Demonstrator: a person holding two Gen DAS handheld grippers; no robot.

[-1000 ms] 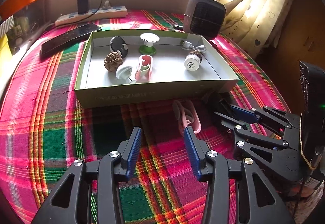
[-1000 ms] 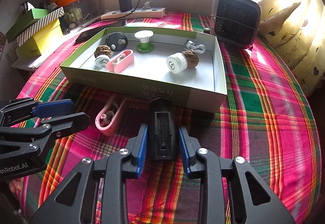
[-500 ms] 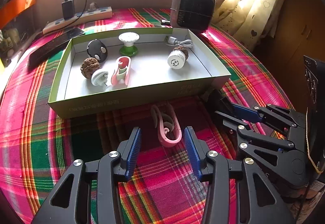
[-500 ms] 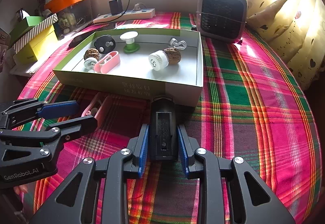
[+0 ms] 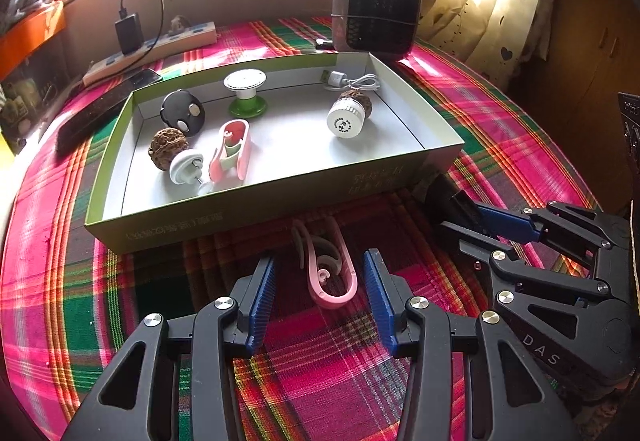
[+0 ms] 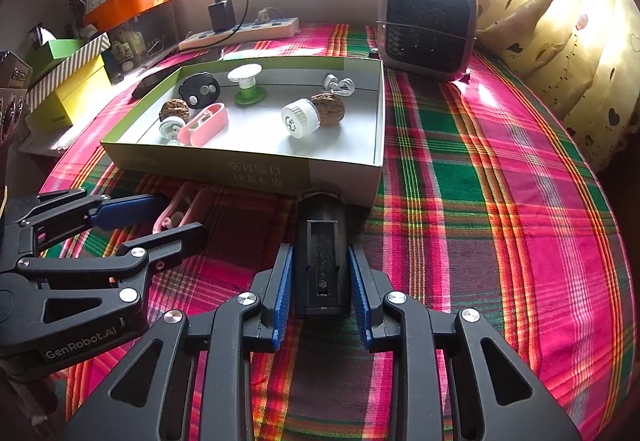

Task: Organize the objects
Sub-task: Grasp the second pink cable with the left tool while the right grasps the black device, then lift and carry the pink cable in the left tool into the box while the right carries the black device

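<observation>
pink clip (image 5: 330, 273) flat on cloth, black block (image 6: 322, 261) gripped

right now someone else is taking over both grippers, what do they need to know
Left gripper: open, straddling the pink clip on the cloth, not pressing it.
Right gripper: shut on the black device, whose far end is at the green box wall.
Done: walnuts, spools, a second pink clip and a cable already lie in the box.
Left: close on the pink clip, then probably lift both items into the box.
</observation>
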